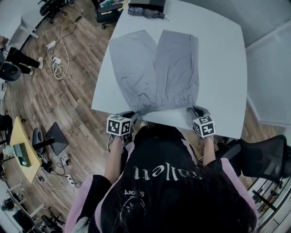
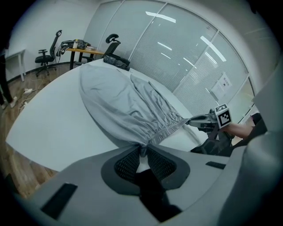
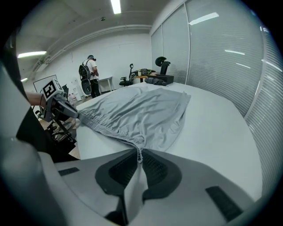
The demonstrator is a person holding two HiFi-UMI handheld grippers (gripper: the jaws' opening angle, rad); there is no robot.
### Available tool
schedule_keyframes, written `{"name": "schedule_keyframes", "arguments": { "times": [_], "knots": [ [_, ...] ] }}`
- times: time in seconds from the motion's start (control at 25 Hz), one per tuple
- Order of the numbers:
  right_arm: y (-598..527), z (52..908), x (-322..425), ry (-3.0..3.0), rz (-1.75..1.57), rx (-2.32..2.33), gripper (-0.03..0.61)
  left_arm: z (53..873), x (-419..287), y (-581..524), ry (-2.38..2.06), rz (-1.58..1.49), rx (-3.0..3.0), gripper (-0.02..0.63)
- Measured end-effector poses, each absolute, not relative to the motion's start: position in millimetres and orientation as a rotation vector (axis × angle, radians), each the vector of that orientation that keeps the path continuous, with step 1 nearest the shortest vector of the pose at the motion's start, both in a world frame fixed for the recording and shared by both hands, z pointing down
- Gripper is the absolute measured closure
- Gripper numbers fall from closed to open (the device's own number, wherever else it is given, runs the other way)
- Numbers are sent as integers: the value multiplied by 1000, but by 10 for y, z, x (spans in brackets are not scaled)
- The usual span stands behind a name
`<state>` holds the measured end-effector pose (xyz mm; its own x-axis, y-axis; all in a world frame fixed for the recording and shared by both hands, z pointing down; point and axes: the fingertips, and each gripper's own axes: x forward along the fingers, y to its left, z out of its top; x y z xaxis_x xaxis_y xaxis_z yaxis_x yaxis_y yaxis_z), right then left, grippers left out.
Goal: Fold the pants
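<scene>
Grey pants point(image 1: 154, 68) lie flat on the white table point(image 1: 218, 54), legs pointing away and the gathered waistband at the near edge. My left gripper point(image 1: 130, 117) is shut on the waistband's left corner; in the left gripper view the cloth point(image 2: 128, 106) bunches between the closed jaws of the left gripper point(image 2: 142, 152). My right gripper point(image 1: 195, 112) is shut on the right corner, and the right gripper view shows the fabric point(image 3: 137, 110) pinched at the right gripper point(image 3: 139, 154). Each gripper view also shows the other gripper point(image 2: 201, 121) point(image 3: 62, 108) at the far end of the waistband.
A dark bundle point(image 1: 145, 12) lies at the table's far edge. A black office chair point(image 1: 263, 154) stands at the right, and cables point(image 1: 57, 59) and a small yellow table point(image 1: 22, 150) are on the floor at the left. A person point(image 3: 92, 75) stands far off.
</scene>
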<state>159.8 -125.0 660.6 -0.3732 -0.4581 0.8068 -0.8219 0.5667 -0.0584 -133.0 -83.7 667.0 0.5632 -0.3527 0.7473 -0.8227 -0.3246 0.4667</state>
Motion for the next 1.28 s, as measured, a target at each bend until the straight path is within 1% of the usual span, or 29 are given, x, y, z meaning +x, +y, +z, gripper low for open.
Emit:
{"name": "schedule_keyframes", "arguments": {
  "times": [0.28,0.76,1.28],
  "knots": [
    [-1432,6104,1509,-2150,521,1080,532,6074,-1318,-1042,-978,410,2062,550],
    [-1698,5114,1413,-2285,300,1168,535,5020,-1397,-1322,-1075,237,2322,558],
    [-1636,4192,1366,-2399,167,1178,537,4020,-1540,-1365,-1178,76,2500,560]
  ]
}}
